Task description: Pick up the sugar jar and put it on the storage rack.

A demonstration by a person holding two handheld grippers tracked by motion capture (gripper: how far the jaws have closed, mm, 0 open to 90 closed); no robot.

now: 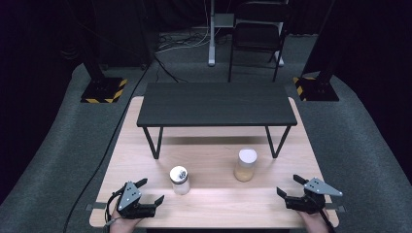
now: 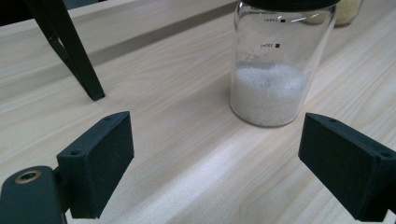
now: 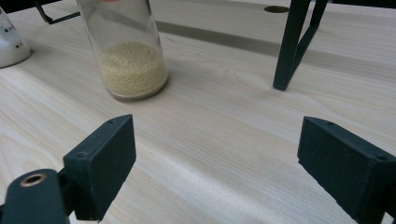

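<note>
My left gripper (image 1: 150, 191) rests near the front left corner of the light wooden table (image 1: 214, 201), its two black jaws spread wide with nothing between them. In the left gripper view the same gripper (image 2: 215, 158) shows bare wood between its padded jaws. Just ahead of it and a little to the right stands a short glass jar (image 2: 275, 65), upright, not touching either jaw. It is clear glass with a dark lid, about a third full of white grains, with small printed marks on its side. From above, the jar (image 1: 179, 180) sits just beside the gripper's far jaw.

My right gripper (image 1: 291, 187) rests near the front right corner, jaws equally wide apart and holding nothing. In the right gripper view this gripper (image 3: 215, 161) frames bare wood. Ahead and to its left stands a taller glass jar (image 3: 127, 49), upright, holding yellowish-tan grains in its lower part; from above it (image 1: 246, 165) has a white top.

Behind both jars stands a low black bench (image 1: 216, 104) on thin metal legs.
</note>
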